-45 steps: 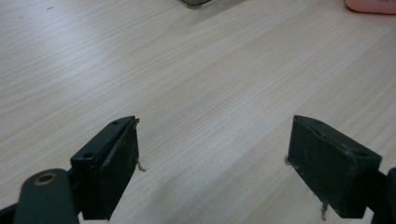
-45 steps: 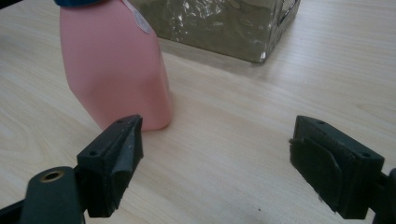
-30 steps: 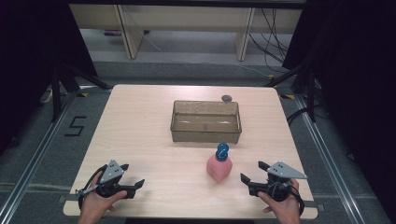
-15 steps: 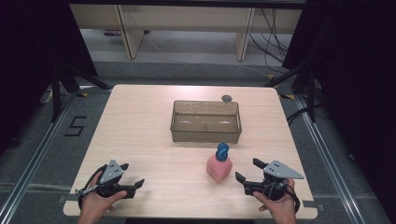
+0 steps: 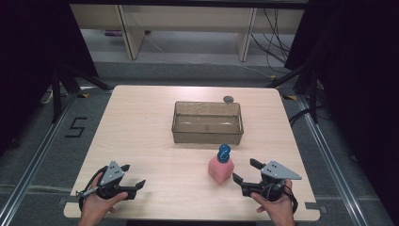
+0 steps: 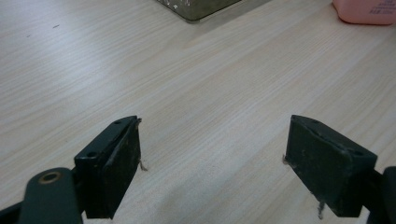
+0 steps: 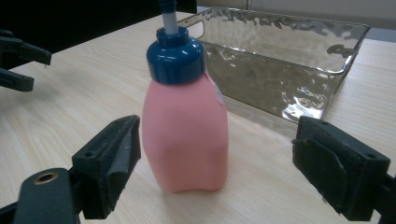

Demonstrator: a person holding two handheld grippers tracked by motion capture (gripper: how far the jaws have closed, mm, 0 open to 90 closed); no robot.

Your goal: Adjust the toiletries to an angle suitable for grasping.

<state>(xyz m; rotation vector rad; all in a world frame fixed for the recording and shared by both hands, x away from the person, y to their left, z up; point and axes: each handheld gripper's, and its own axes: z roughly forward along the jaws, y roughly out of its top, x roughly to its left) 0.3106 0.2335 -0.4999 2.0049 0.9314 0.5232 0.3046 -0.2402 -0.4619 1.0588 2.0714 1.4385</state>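
A pink bottle (image 5: 220,169) with a blue pump cap stands upright on the wooden table, just in front of a clear plastic bin (image 5: 207,137). My right gripper (image 5: 243,169) is open at the bottle's right, its jaws pointing at it. In the right gripper view the bottle (image 7: 183,93) stands a little beyond my open right gripper (image 7: 217,126), untouched, with the bin (image 7: 280,56) behind. My left gripper (image 5: 134,175) rests open near the front left edge. In the left gripper view it (image 6: 212,135) holds nothing over bare wood; the bottle's base (image 6: 364,9) is at top right.
The bin looks empty. A small dark round object (image 5: 228,99) lies on the table behind it. The table (image 5: 141,122) has bare wood on the left half and along the front. My left gripper (image 7: 18,60) appears at the far left of the right gripper view.
My right gripper has edged left toward the pink bottle. The left gripper, the bottle and the bin have stayed put.
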